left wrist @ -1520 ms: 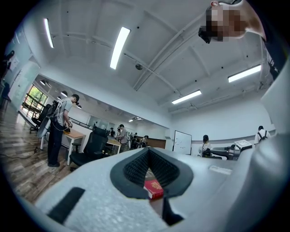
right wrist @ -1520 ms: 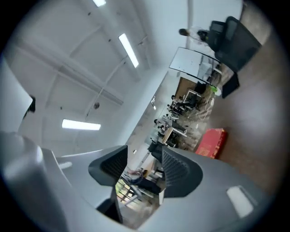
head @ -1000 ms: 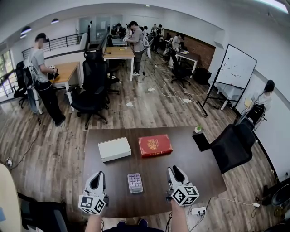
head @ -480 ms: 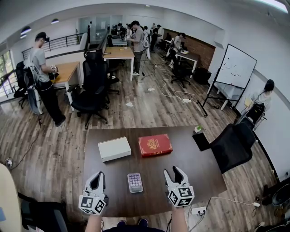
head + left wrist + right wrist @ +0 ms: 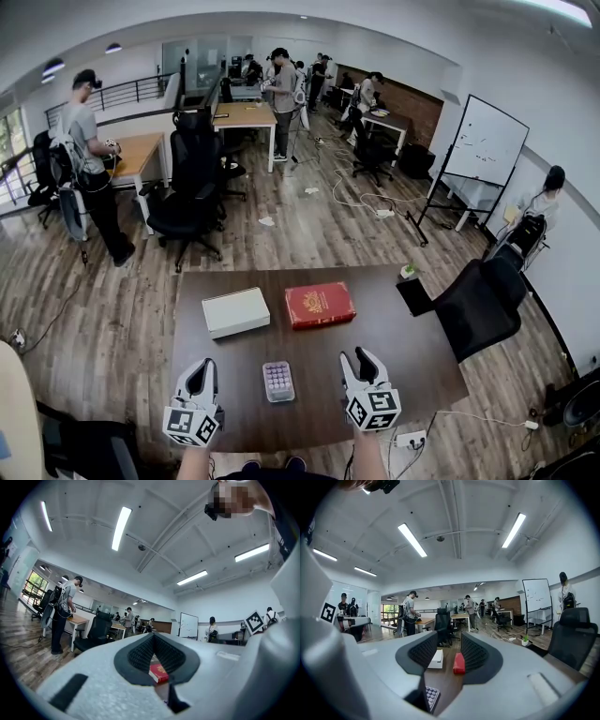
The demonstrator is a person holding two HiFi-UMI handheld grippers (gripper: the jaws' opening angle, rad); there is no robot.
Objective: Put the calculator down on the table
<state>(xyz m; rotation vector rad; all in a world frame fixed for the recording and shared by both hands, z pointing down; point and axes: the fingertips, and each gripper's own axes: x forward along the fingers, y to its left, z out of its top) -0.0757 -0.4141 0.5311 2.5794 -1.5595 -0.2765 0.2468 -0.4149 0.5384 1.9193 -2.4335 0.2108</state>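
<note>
Beside right gripper's (image 5: 358, 359) empty, closing jaws, calculator (image 5: 278, 381); left gripper (image 5: 204, 366), pressed together, sees book (image 5: 158, 672).

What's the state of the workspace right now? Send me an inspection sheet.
Surface: dark wooden table, mostly bare.
Job's things: calculator lies flat on the table between the two grippers, touched by neither.
Clutter: white box and red book side by side on the far half; small potted plant at the far right corner.
Grippers: left gripper shut, empty; right gripper jaws apart and closing, nothing between them.
Cables: power strip on the floor by the near right edge, white cable running off right.
Surroundings: black office chair right of the table; whiteboard; person at a desk far left.
</note>
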